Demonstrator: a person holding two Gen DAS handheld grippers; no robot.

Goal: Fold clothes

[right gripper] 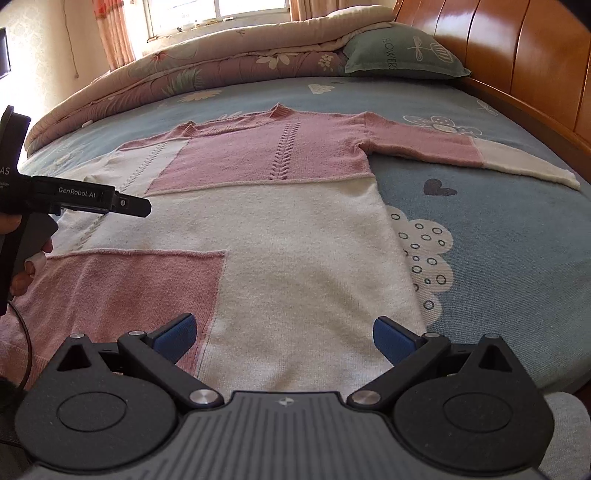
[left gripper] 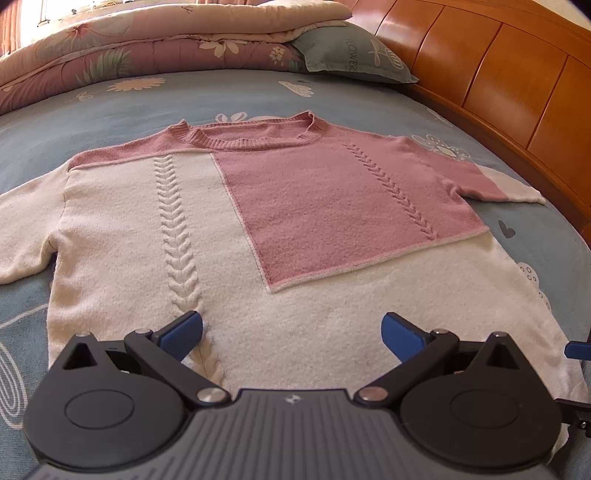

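Ahead of both my grippers stretches a bed under a blue sheet (left gripper: 258,96) printed with flowers, clouds and small hearts. Beyond the far end of it, a folded pink floral quilt (left gripper: 147,48) lies across the bed, with a grey-green pillow (right gripper: 402,51) just to its right. A glossy orange wooden headboard (left gripper: 498,85) runs along my right side. In the right wrist view, a bright window (right gripper: 218,11) with patterned curtains shows past the quilt.

The sweater (left gripper: 229,229), pink and cream with cable-knit columns, lies flat and face up on the sheet right in front of me, hem nearest, collar farthest, both sleeves spread outwards. Its right sleeve (right gripper: 461,151) reaches towards the headboard.

My left gripper (left gripper: 291,334) hangs low over the cream lower part of the sweater, its blue pads spread wide apart and pinching nothing. My right gripper (right gripper: 282,334) sits likewise over the hem area, fingers spread with nothing between them, its right pad (right gripper: 391,341) close to the sweater's side edge. From the right wrist, I see the left tool's black body off to my left, with my left hand (right gripper: 22,254) wrapped on its handle.
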